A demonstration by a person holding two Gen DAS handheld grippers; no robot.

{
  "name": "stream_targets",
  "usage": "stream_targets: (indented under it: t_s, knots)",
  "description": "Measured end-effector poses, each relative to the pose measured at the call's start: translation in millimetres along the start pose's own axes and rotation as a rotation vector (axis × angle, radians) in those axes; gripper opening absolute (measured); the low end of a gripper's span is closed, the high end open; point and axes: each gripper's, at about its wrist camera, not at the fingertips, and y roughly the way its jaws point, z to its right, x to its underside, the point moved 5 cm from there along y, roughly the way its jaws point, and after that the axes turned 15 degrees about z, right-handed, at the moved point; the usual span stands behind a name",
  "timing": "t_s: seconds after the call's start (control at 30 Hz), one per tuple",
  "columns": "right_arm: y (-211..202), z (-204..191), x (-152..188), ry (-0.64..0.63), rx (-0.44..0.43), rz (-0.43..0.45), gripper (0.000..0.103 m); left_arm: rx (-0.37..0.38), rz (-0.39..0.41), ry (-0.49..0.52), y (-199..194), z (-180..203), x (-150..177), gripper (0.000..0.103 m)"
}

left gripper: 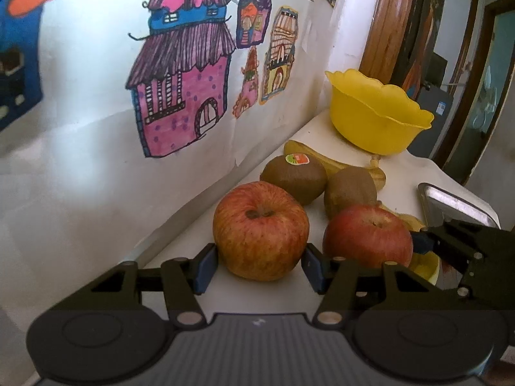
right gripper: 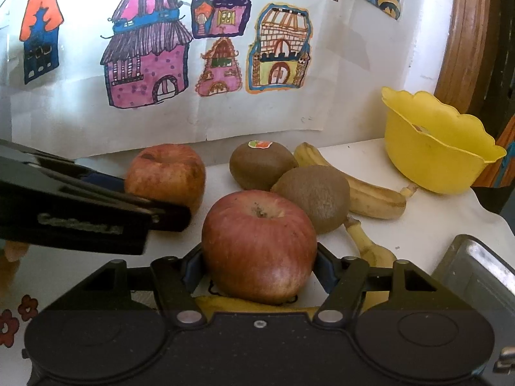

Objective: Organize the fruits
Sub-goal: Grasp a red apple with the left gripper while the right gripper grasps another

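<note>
Two red apples, two brown kiwis and bananas lie on a white table. My left gripper (left gripper: 259, 265) has its blue pads against both sides of the yellowish-red apple (left gripper: 260, 230), which rests on the table. My right gripper (right gripper: 257, 271) is closed on the darker red apple (right gripper: 259, 246), which also shows in the left wrist view (left gripper: 367, 239). The stickered kiwi (right gripper: 262, 164), the plain kiwi (right gripper: 315, 197) and the bananas (right gripper: 363, 189) lie just behind. A yellow scalloped bowl (right gripper: 434, 151) stands at the far right.
A wall with children's house drawings (right gripper: 151, 61) runs along the table's back. A metal tray corner (right gripper: 479, 270) sits at the right. A wooden door frame (left gripper: 383, 25) and open doorway lie beyond the bowl.
</note>
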Motion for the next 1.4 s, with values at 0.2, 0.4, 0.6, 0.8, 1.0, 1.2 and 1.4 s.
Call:
stream_targets:
  t_s: [0.2,0.4,0.6,0.8,1.0,1.2,1.4]
  knots:
    - [-6,0,-1,0.01,0.01,0.013,0.069,0.011,0.021,0.028,-21,-6,1,0.06]
    - [-10,1,0,0.016,0.015,0.035,0.069,0.026,0.014,0.036,-30,-12,6,0.06]
    - [-9,4,2,0.023,0.021,0.038,0.069,0.034,0.001,0.062,-24,-9,8,0.06]
    - [-13,7,0,0.023,0.026,0.056,0.069,0.03,0.003,0.061,-17,-9,7,0.062]
    - [-18,8,-1,0.041,0.035,0.078,0.069,0.033,0.027,0.06,-20,-9,9,0.06]
    - [-24,11,-2,0.051,0.041,0.089,0.069,0.057,0.054,0.069,-25,-5,8,0.059]
    - [-25,13,-3,0.053,0.048,0.091,0.069,0.064,0.082,0.103,-26,1,6,0.058]
